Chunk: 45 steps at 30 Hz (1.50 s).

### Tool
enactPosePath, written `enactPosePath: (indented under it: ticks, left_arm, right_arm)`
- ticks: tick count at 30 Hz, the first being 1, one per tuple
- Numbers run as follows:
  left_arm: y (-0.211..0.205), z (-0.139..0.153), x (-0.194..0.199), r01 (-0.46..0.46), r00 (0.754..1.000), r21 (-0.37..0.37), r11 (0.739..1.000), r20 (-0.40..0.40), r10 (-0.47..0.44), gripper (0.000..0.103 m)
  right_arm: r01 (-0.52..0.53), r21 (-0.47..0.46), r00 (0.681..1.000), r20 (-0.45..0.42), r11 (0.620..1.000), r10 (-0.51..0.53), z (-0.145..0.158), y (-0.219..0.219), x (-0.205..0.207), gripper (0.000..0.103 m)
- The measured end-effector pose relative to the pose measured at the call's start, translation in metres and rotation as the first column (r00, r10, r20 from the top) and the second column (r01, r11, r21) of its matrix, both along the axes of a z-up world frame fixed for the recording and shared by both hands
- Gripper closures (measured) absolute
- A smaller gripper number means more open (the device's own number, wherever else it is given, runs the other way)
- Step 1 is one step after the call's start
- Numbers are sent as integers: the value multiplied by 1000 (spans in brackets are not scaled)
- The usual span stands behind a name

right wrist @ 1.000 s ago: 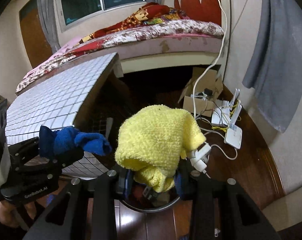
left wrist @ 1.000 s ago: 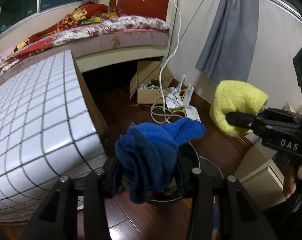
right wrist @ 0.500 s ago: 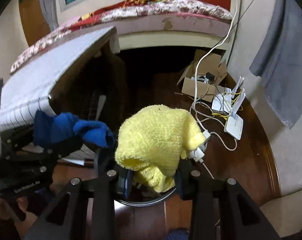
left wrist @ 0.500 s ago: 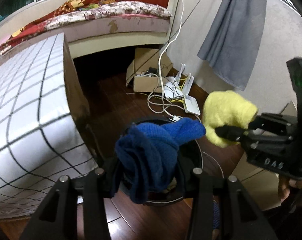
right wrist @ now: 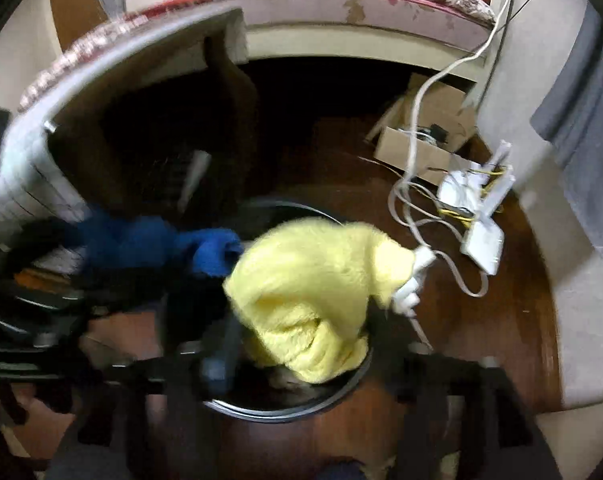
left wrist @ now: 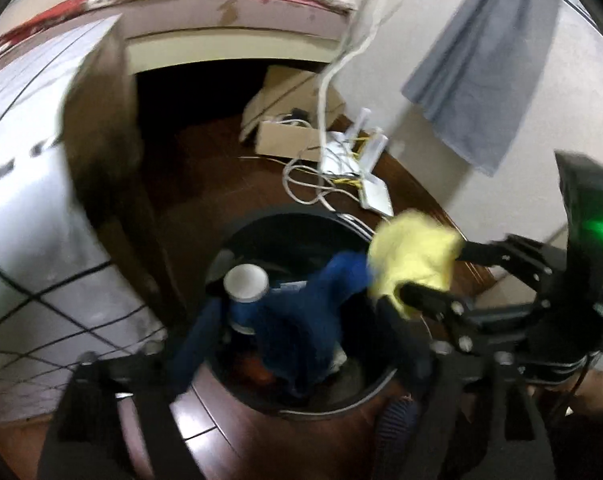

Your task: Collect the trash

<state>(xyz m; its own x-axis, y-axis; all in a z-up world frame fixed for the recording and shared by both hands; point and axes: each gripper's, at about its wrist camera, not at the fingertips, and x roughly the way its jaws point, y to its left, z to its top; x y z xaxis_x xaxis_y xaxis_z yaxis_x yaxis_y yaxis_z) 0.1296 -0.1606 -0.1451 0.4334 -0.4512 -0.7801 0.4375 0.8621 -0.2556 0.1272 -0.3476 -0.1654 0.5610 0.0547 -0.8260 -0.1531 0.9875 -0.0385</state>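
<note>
A black round trash bin (left wrist: 375, 390) stands on the wooden floor right below both grippers; it also shows in the right wrist view (right wrist: 341, 390). A white-and-blue paper cup (left wrist: 245, 288) lies inside it. My left gripper (left wrist: 301, 344) has its jaws spread, and the blue cloth (left wrist: 301, 320) hangs loose between them over the bin mouth. My right gripper (right wrist: 305, 356) also has its jaws spread, with the yellow cloth (right wrist: 313, 292) sagging into the bin. The yellow cloth (left wrist: 413, 256) and blue cloth (right wrist: 149, 244) each show in the other view. Both views are blurred.
A white tiled table (left wrist: 29, 200) stands on the left, close to the bin. A cardboard box (left wrist: 297, 140), white routers (left wrist: 361, 172) and tangled cables (right wrist: 417, 216) lie on the floor beyond. A bed (left wrist: 221, 12) and a grey curtain (left wrist: 481, 64) are behind.
Both grippers have dropped and tilted down over the bin. Their jaws have opened wider, and the blue and yellow cloths are slipping down toward the bin.
</note>
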Motion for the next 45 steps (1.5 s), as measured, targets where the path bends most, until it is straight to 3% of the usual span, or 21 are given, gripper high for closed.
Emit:
enactPosePath:
  ticks: [2,5,10,23,35,45]
  left_arm:
    - [6,-4,1,-31,999,20,999,-18,31,5]
    - [12,-6,-3,-49,999,43,998,-2,49,4]
    - [20,-4,-11,-66,998,68,995,20,65,4]
    - [34,19,-27,-105,991,101,989,99,95,4]
    - [45,53,-55,-132,979,118,984,174,110,2]
    - [79,97,-92,-204,957,135,970,236,169,2]
  right_arm:
    - [12,-9,1000,-9,1000,-12,-3,-5,-1,18]
    - [26,-18,1000,-10,1000,-26,-3,-8,-5,6]
    - [27,-35,1000,-3,999,-27,0,-4,-7,1]
    - [26,-26,999,39,999,-25,19,6,-23,1]
    - [9,10,990,139,1000,-10,69,27,-56,1]
    - [1,-7,977,212,1000,0,121,60,-99,1]
